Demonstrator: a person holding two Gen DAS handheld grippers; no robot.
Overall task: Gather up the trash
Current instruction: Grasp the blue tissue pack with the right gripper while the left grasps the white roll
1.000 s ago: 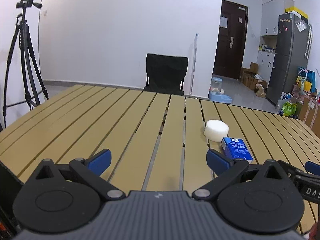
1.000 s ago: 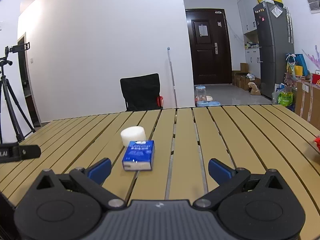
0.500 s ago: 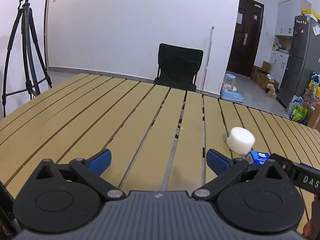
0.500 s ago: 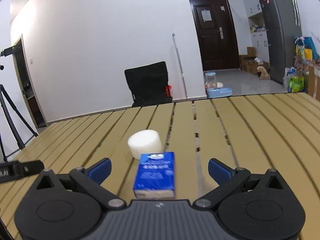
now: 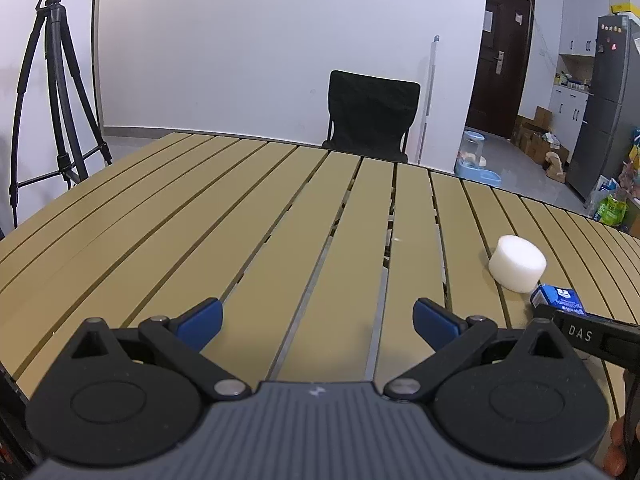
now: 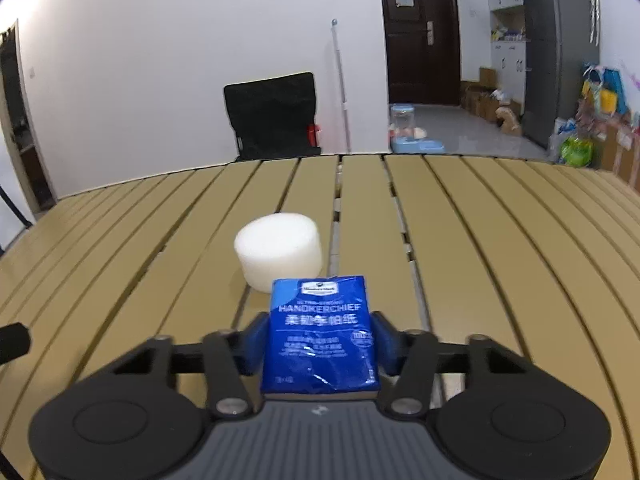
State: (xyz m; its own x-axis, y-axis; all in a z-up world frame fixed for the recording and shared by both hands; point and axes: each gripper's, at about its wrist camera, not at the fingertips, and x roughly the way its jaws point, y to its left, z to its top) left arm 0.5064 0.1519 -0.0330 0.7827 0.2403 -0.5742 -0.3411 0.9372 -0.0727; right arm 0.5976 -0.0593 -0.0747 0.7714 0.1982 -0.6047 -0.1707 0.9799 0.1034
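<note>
Glossy blue pack: tissue pack (image 6: 320, 336), a flat rectangular packet in crinkled shiny film, white lettering reading HANDKERCHIEF on its face; it lies on the counter just in front of the foam cylinder, one corner of it also showing in the left wrist view (image 5: 558, 297).
Foam cylinder: white foam cylinder (image 6: 279, 250), short and round, matt with a faintly grainy skin, standing on its flat end; it serves as the landmark for the rest.
Counter: counter (image 6: 500, 248) of long tan slats with dark gaps between them, smooth and dull in finish, curving away under the fisheye.
Right tongs: right tongs (image 6: 320, 342), black linkage arms with blue pads, jaws closing with the tissue pack between them; the blue pads sit right against the pack's two long edges, slightly blurred, so firm pressure cannot be told.
Left tongs: left tongs (image 5: 318, 318), same black arms and blue pads, spread wide over bare slats, well to the left of the foam cylinder and nothing between them.
Chair: black fabric folding chair (image 5: 370, 116), beyond the far edge of the counter, behind the foam cylinder.
Tripod: black tripod (image 5: 52, 92), thin tubular legs, far left of the foam cylinder, against the white wall.
Refrigerator: grey refrigerator (image 6: 560, 52), tall and smooth, far right behind the foam cylinder.
</note>
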